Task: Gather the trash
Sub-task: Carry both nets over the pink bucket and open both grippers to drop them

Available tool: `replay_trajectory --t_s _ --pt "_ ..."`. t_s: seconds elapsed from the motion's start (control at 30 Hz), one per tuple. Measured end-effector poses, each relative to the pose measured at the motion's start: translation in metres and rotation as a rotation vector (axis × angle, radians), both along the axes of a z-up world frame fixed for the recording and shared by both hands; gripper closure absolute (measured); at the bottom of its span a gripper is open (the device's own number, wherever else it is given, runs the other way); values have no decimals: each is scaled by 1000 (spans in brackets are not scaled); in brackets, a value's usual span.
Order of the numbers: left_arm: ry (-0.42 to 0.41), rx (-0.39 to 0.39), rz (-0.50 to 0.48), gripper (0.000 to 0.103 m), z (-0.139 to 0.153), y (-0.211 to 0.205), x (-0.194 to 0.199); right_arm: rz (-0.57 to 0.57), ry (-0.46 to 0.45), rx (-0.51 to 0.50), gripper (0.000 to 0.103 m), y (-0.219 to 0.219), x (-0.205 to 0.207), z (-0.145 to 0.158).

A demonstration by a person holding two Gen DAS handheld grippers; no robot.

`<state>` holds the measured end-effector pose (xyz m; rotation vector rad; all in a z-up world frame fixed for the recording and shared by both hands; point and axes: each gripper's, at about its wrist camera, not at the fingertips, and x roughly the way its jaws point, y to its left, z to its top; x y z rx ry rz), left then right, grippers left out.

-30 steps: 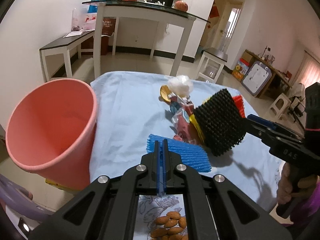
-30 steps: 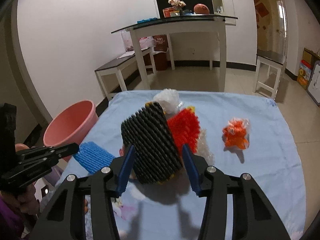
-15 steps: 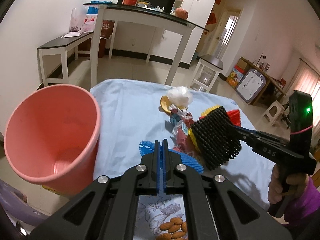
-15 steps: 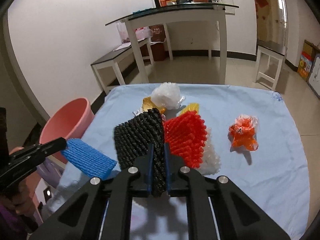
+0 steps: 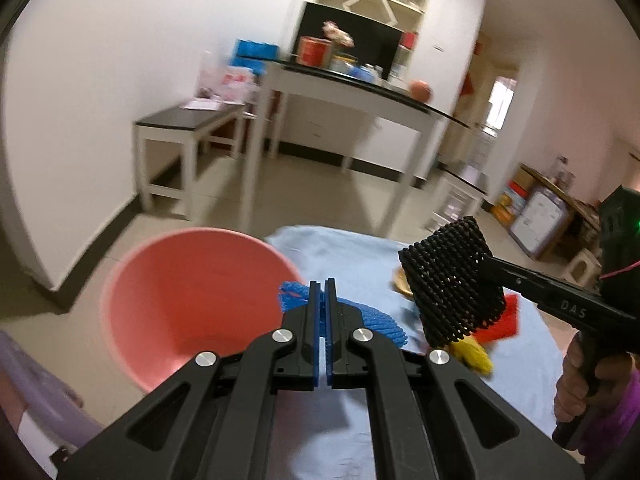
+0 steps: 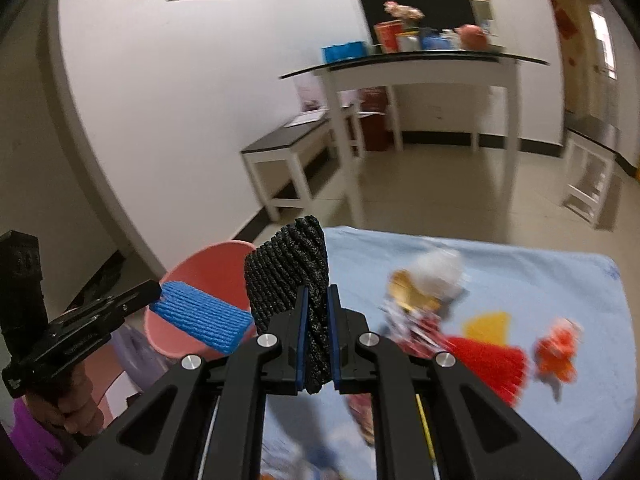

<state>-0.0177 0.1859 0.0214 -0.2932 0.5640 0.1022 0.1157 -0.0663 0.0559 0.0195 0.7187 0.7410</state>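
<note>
Beside one pink bucket (image 5: 188,300), left gripper (image 5: 323,284) clamping one blue net (image 6: 200,322), right gripper (image 6: 316,292) one black net (image 6: 290,268).

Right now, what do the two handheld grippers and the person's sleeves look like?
Both the left gripper and the right gripper are matte black linkage frames with silver pivot bolts and blue pads lining the fingers. Seen side-on, each has a black pistol-grip handle; the right one bears pale lettering and a green light. The sleeve is purple.
</note>
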Motion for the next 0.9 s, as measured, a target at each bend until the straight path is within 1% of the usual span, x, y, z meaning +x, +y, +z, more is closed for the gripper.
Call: replay_trajectory --t_s 0.17,0.3,0.43,0.6,0.63,0.67,0.73,0.77,0.8,0.83,0.87,0.9 --pt "17 18 125 101 2 32 -12 87 -13 -27 94 61 0 0" --pt "47 12 189 101 -6 49 -16 129 -22 -63 94 102 -2 -7" --pt "75 9 219 101 -15 60 -17 167 9 -64 94 134 1 -18" --pt "93 20 234 101 -21 64 -17 183 57 -47 92 156 8 -30" --pt "92 24 242 101 -21 65 -16 183 65 -44 90 157 9 -32" --pt "87 24 247 101 -22 64 -14 189 72 -45 83 159 9 -34" --pt "86 15 254 100 -23 64 -14 196 81 -45 75 160 9 -36" --pt "92 8 258 99 -24 65 -13 199 80 -45 71 158 8 -38" --pt "96 4 260 91 -25 66 -12 203 79 -45 69 158 8 -38" --pt "99 -2 265 82 -25 67 -12 207 80 -43 66 156 7 -38" --pt "98 -9 268 77 -25 68 -12 209 81 -42 64 155 7 -39" --pt "96 -14 267 71 -25 68 -12 209 82 -40 64 154 7 -39"
